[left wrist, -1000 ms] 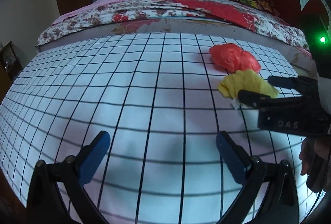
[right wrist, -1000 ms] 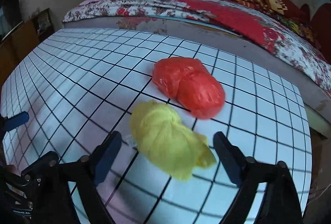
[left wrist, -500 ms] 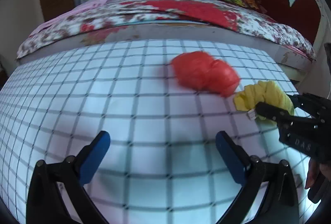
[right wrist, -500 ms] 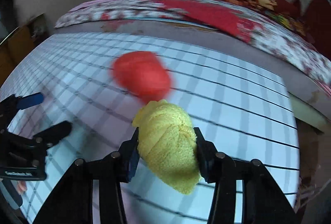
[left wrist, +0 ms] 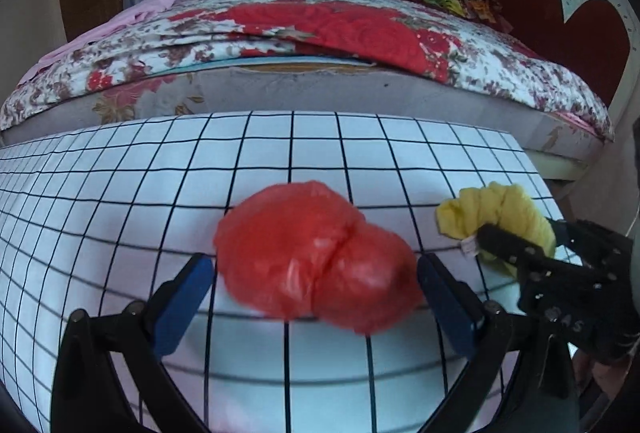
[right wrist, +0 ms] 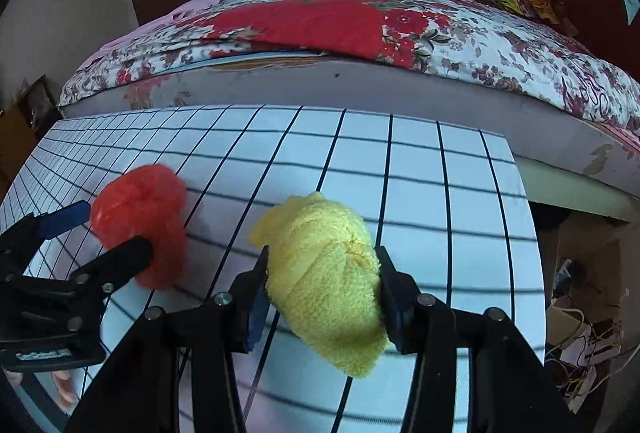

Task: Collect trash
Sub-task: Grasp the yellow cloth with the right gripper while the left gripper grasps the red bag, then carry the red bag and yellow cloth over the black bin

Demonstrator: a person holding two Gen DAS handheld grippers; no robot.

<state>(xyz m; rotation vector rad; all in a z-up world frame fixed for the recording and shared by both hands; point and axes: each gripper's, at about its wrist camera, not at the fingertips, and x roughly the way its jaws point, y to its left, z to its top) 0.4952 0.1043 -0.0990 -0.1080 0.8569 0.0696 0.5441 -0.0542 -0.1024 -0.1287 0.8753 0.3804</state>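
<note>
A crumpled red plastic bag (left wrist: 316, 257) lies on the white gridded table (left wrist: 120, 193). My left gripper (left wrist: 314, 265) is open and straddles the bag, one blue pad close on each side, with no squeeze showing. A yellow cloth bundle (right wrist: 324, 273) sits between the fingers of my right gripper (right wrist: 322, 269), which is shut on it near the table's right end. The left wrist view shows the same yellow bundle (left wrist: 496, 209) in the right gripper (left wrist: 520, 245), to the right of the bag. In the right wrist view the red bag (right wrist: 144, 225) and left gripper (right wrist: 114, 231) are at the left.
A bed with a floral cover (left wrist: 320, 45) runs along the table's far side. The table's right edge (right wrist: 532, 253) drops to a floor with tangled cables (right wrist: 580, 345). A dark red headboard (left wrist: 560, 13) stands at the back right. A hand (right wrist: 60, 389) holds the left gripper.
My right gripper closed on the yellow bundle and carried it to the right. My left gripper swept right across the table until the red bag came between its fingers.
</note>
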